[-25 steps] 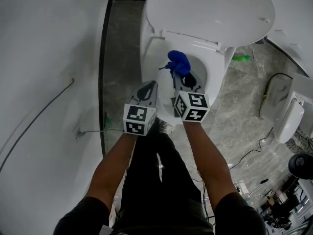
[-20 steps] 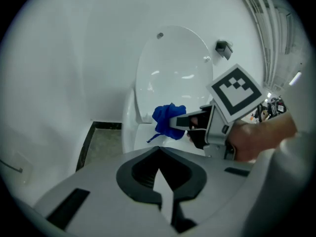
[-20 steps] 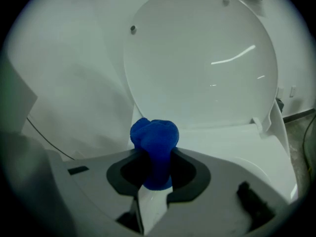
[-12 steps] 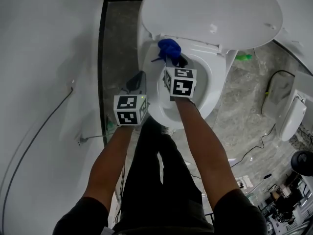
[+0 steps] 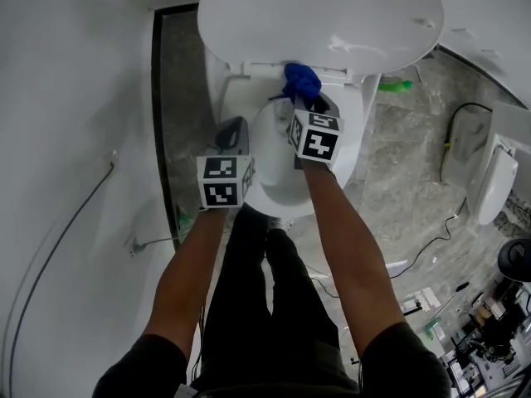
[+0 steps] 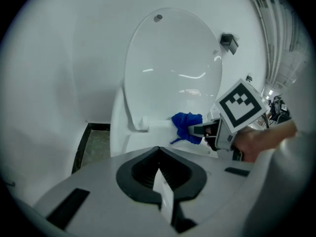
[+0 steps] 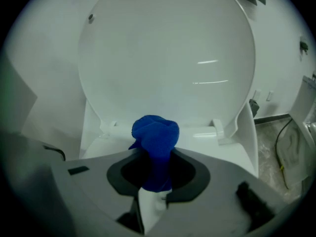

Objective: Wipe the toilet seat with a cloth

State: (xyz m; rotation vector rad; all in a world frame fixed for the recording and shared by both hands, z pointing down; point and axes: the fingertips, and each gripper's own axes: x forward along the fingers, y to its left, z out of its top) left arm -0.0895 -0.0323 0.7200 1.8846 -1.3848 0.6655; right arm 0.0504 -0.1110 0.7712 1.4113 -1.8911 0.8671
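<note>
Pushing forward, my right gripper [image 5: 305, 104] has carried the blue cloth [image 5: 301, 81] from over the bowl to the far edge of the seat [image 5: 272, 201], by the hinge under the raised lid [image 5: 323, 15]. Its jaws are clamped on the cloth's tail, with the bunched end poking out past the tips; I can't tell if it touches yet. I judge the wipe starts here at the back. My left gripper [image 5: 231, 133] is closed on nothing, beside the seat's left edge. The wall [image 5: 75, 98] crowds the left; the floor on the right is roomier, with cables [image 5: 431, 254] strewn about
</note>
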